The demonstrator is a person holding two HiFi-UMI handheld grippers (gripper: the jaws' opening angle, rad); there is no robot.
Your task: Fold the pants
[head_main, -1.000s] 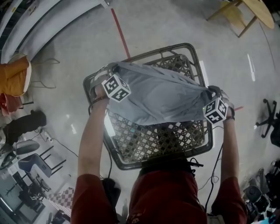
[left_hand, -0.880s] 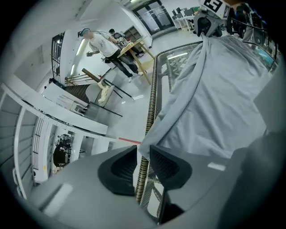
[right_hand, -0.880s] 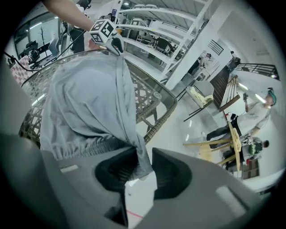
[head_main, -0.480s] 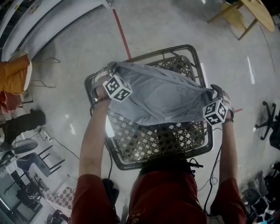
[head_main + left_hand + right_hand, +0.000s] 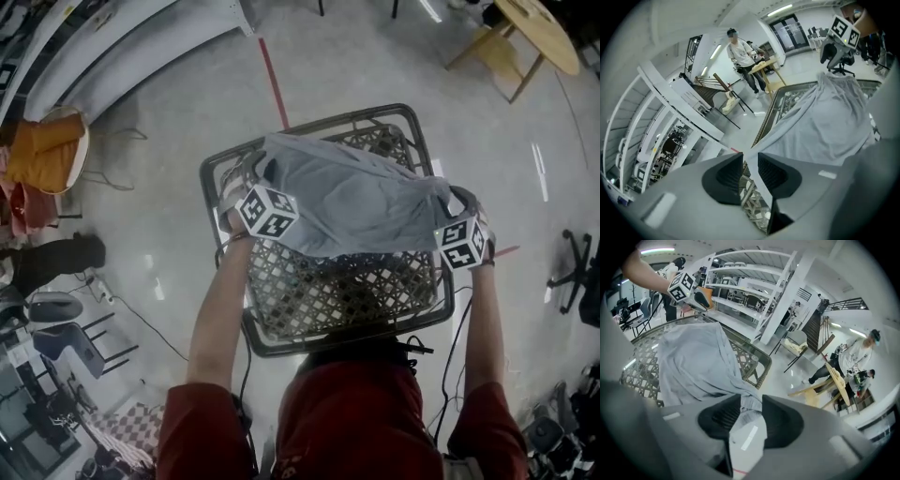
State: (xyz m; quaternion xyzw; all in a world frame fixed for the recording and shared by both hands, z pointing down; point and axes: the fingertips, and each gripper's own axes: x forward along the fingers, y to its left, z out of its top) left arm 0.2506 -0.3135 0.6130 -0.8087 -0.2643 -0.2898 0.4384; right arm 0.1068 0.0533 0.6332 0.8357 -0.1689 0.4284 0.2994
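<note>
Since a second ago both grippers have lifted a little and drawn slightly closer together, and the jaws of both have just been opening. The grey pants (image 5: 352,202) hang between them a touch looser, over the far half of the lattice-topped table (image 5: 328,291).

In the left gripper view, the left gripper (image 5: 750,171) stands narrowly open. A thin edge of the pants runs between its jaws and lies along one pad, and the table's lattice shows through the rest of the gap. That hold looks slack to me.

In the right gripper view, the right gripper (image 5: 747,420) is partly open. A bunched piece of the pants, with a small white label on it, fills the space between its pads and touches both. I read that as still gripped.

From the head view, the pants are spread sideways between my two grippers. Their far part rests on the table and the near edge hangs free above the lattice.

I see no crease or doubled layer yet. As I judge it, the work is at the laying-out stage, with flattening and every fold still to do.
</note>
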